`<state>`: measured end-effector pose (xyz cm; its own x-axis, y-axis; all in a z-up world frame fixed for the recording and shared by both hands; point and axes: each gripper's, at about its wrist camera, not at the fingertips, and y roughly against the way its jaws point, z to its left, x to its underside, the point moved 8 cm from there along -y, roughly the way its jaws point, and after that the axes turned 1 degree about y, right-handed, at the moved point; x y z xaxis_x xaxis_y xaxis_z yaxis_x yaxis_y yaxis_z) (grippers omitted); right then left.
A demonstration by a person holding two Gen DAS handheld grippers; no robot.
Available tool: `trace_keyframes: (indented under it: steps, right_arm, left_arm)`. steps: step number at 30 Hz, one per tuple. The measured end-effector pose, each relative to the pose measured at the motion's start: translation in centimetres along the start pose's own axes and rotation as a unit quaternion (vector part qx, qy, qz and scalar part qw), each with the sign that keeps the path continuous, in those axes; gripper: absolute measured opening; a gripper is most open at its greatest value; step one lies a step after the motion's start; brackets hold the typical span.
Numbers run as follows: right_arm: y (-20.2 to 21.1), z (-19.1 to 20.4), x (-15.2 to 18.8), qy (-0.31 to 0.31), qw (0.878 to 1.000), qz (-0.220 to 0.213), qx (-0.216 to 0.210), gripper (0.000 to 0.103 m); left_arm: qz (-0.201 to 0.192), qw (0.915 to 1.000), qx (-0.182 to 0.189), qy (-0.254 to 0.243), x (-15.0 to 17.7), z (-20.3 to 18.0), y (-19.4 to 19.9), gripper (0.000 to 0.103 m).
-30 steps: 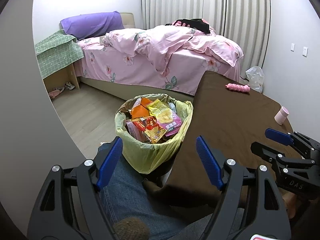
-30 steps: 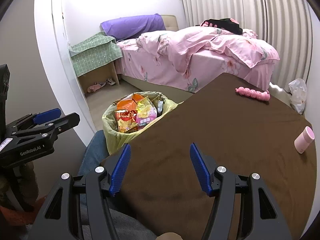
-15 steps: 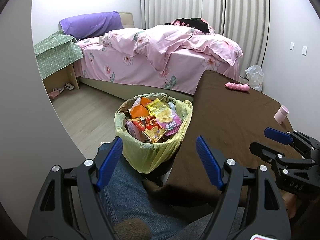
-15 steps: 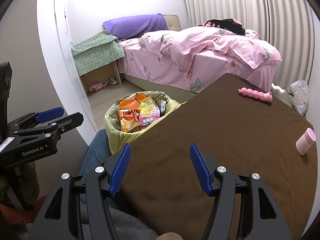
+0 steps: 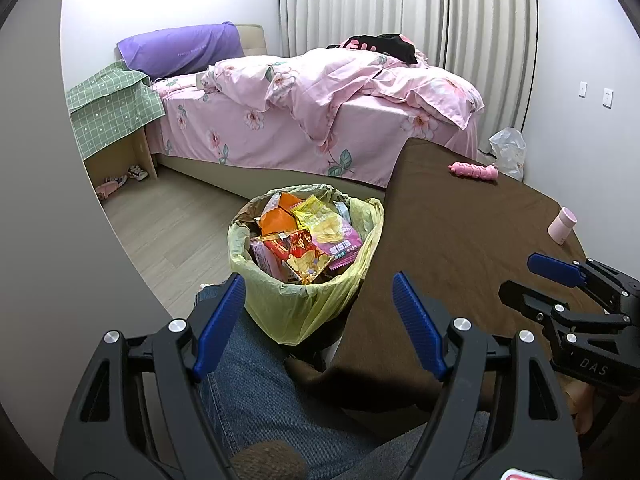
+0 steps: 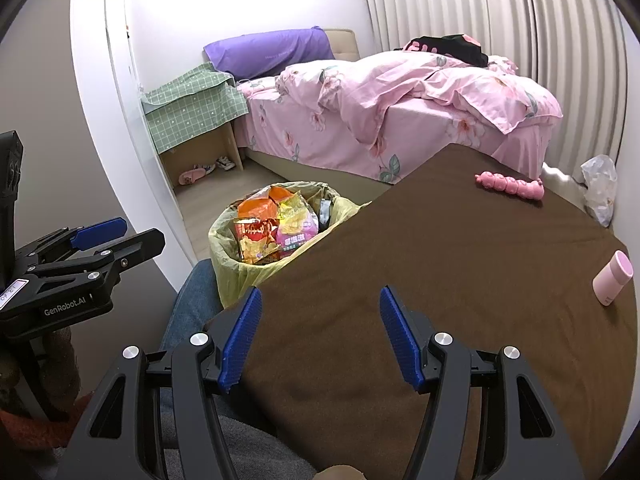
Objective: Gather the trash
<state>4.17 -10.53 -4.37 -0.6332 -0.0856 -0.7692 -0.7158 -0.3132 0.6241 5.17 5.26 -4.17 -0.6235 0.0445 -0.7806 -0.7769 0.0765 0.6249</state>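
left wrist view: the left gripper hangs with its jaws apart and nothing between them, above a denim-clad leg. just past it stands the trash bin, lined with a yellow-green bag and heaped with snack wrappers, touching the brown table. the right gripper is likewise spread and empty over that table, where a pink bottle lies.
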Motion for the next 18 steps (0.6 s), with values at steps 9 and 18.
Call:
trace_keyframes:
  steps: [9,18]
  right_arm:
    - [-0.03,0.01,0.02,-0.001,1.0,0.0,-0.001,0.058]
    - [-0.07,-0.01,0.09,-0.001,1.0,0.001,-0.001,0.058]
  left_arm:
    - [0.001,1.0,0.001,-0.001,0.14,-0.01,-0.03,0.072]
    - [0.001,1.0,0.001,-0.001,0.1,0.01,-0.03,0.072]
